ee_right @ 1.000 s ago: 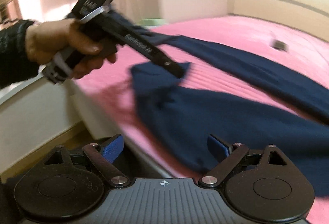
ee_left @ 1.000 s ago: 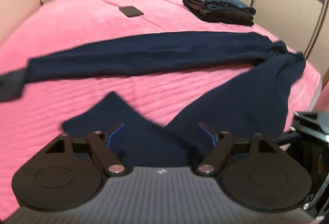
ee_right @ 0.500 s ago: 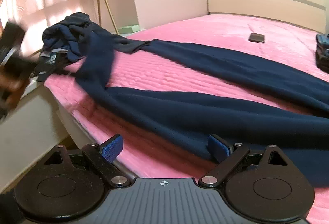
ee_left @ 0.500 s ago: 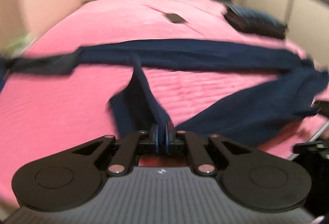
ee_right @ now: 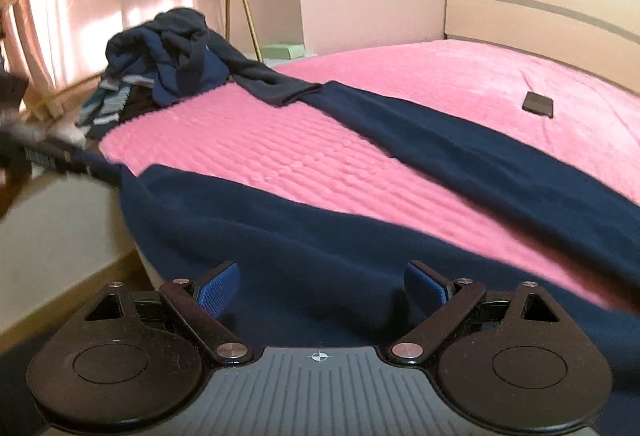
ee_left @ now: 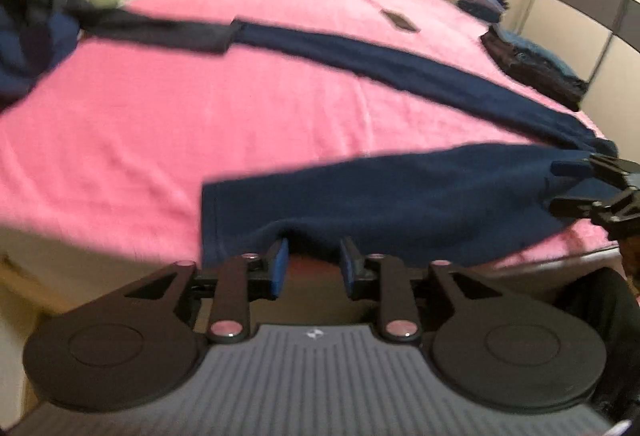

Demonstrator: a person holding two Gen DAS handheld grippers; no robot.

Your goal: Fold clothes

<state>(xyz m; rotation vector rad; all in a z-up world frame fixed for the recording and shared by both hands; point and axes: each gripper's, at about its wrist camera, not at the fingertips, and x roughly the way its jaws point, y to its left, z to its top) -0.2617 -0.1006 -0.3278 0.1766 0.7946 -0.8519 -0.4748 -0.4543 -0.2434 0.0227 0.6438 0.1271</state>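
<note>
Trousers [ee_left: 400, 195] lay spread out, your left claw [ee_left: 312, 264] was opening off the hem, your right claw [ee_right: 320, 288] stayed wide and empty; next, grab both ends.

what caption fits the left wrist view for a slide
Left gripper, jaws opening, at the hem of navy trousers spread in a V on the pink bed.

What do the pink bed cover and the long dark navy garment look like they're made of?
The pink bed cover looks like plush fleece: fuzzy, matte, with ribbed rows. The long dark navy garment seems a soft matte knit, likely cotton jersey; it drapes limply, with a stitched hem.
</note>
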